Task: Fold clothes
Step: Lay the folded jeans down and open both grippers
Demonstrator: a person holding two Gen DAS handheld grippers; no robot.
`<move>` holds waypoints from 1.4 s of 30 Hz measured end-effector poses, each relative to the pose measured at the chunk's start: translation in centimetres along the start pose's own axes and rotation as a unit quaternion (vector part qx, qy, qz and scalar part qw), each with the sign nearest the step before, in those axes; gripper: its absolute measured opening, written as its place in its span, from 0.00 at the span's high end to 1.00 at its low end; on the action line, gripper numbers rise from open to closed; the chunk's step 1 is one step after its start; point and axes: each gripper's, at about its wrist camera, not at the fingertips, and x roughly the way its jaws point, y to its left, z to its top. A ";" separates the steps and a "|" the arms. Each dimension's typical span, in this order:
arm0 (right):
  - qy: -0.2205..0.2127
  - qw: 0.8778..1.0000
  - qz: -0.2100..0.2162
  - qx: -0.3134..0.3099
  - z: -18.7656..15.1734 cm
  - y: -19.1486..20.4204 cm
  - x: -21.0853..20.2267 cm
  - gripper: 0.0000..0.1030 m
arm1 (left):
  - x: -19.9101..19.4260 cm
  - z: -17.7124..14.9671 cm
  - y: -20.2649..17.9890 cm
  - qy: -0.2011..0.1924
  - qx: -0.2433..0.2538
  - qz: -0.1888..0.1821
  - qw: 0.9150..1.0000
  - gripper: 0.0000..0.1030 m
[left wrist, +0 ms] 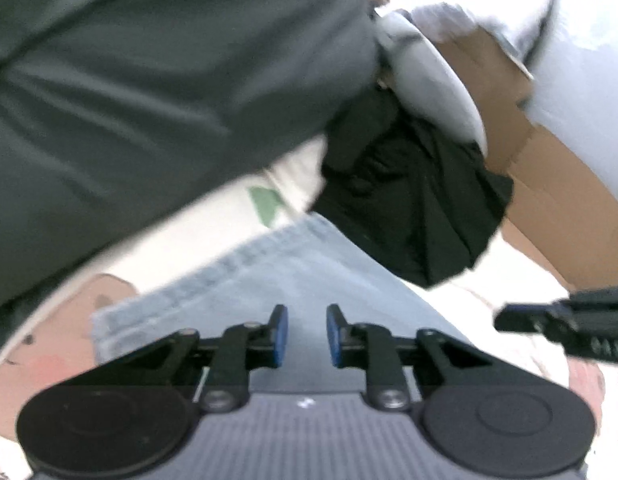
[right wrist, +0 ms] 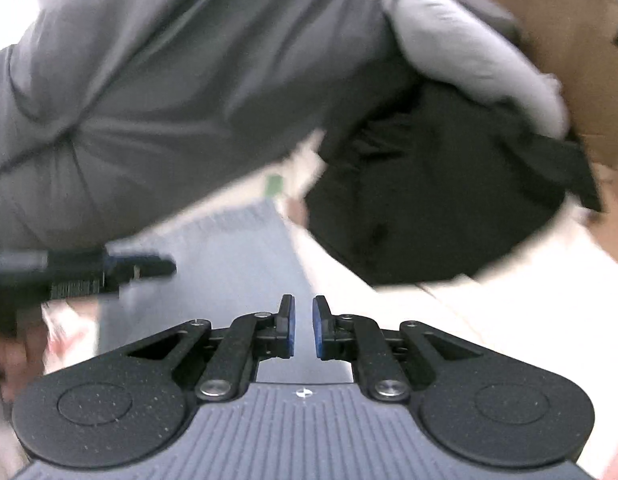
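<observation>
Left wrist view: left gripper [left wrist: 307, 336] slightly parted, nothing held, above light jeans [left wrist: 269, 276]; grey garment [left wrist: 149, 100] piled behind

Right wrist view: right gripper [right wrist: 303, 330] nearly closed, empty; between folds, a jeans edge must be gripped next
</observation>
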 end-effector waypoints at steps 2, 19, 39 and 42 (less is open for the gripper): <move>0.010 1.000 -0.009 0.013 -1.5 -0.9 -1.4 0.91 | 0.2 -0.2 -0.8 0.000 0.010 -0.009 1.000 0.78; 0.027 0.983 -0.076 0.168 -11.0 -1.1 -8.7 0.90 | 5.7 -1.8 -2.3 0.036 0.058 0.013 0.998 0.77; 0.052 0.947 -0.179 0.263 -22.0 -3.1 -10.7 0.77 | 3.6 -3.1 -4.9 0.077 0.089 0.010 0.993 0.92; 0.047 0.949 -0.186 0.249 -22.7 -3.4 -10.3 0.79 | 4.5 -2.8 -3.4 0.094 0.046 0.005 0.995 0.97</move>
